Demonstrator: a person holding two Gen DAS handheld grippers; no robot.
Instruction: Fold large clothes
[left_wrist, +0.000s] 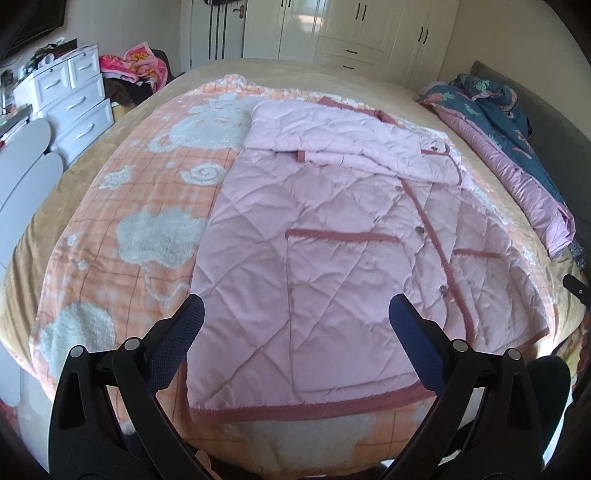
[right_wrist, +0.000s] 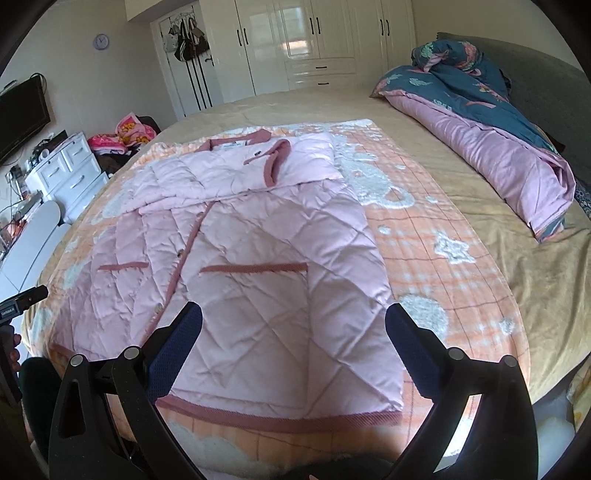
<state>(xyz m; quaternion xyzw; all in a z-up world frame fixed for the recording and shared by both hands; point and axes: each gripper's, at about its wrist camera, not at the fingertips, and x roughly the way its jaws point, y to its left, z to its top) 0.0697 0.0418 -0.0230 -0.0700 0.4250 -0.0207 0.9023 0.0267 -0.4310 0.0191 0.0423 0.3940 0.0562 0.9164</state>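
Note:
A pink quilted jacket (left_wrist: 332, 236) with dark-pink trim lies flat, front up, on an orange patterned blanket (left_wrist: 147, 206) on the bed. Both sleeves are folded across its chest near the collar. In the right wrist view the same jacket (right_wrist: 258, 258) fills the middle, its hem toward me. My left gripper (left_wrist: 297, 317) hovers open above the jacket's lower left part, holding nothing. Over the lower right part, near the hem, my right gripper (right_wrist: 293, 325) is open and holds nothing. The left gripper's tip (right_wrist: 31, 295) shows at the left edge of the right wrist view.
A rolled blue-and-pink quilt (right_wrist: 491, 122) lies along the bed's right side by a grey headboard. White drawers (left_wrist: 74, 99) and a pile of clothes (left_wrist: 133, 70) stand left of the bed. White wardrobes (right_wrist: 314, 44) line the far wall. The blanket (right_wrist: 443, 240) lies bare beside the jacket.

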